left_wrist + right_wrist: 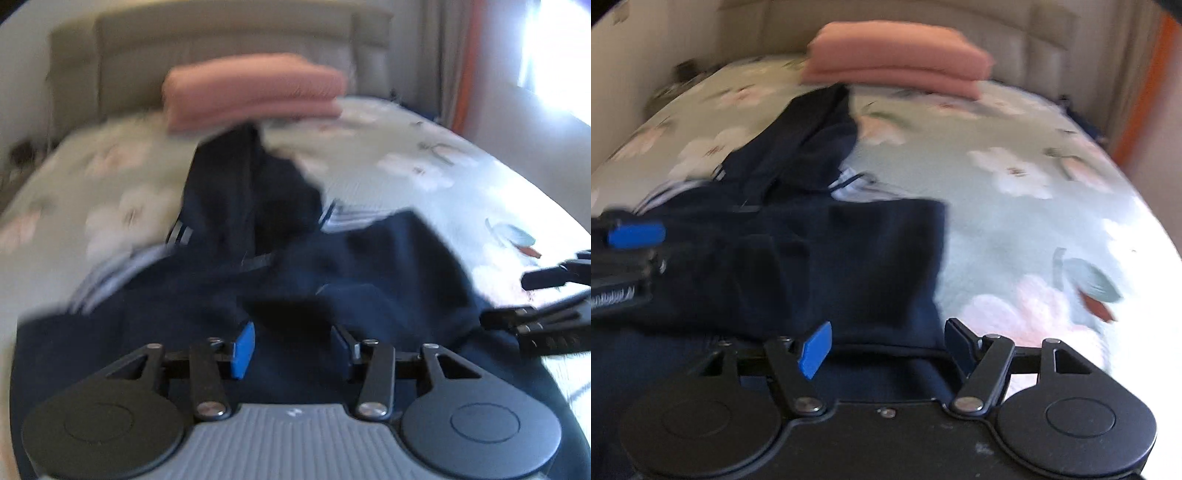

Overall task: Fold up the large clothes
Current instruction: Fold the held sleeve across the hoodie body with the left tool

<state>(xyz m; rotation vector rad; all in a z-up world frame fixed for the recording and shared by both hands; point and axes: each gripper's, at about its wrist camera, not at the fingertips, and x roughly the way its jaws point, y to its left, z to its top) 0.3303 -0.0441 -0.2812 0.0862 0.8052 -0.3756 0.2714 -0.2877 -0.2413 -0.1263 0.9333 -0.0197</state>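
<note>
Over navy garment (332,280) edge — both claws, left claw (291,350) and right claw (886,347), released — floral bedspread (1015,192) rightward.

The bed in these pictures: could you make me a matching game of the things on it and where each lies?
Things:
1. folded pink blanket
2. crumpled navy garment with white stripes
3. pale green floral bedsheet
4. padded beige headboard

Places:
A. spread over the mattress
B. nearest both grippers, in the foreground
C. upright behind the bed
D. at the far end of the bed

Pairs: 1-D, 2-B, 3-A, 4-C
</note>
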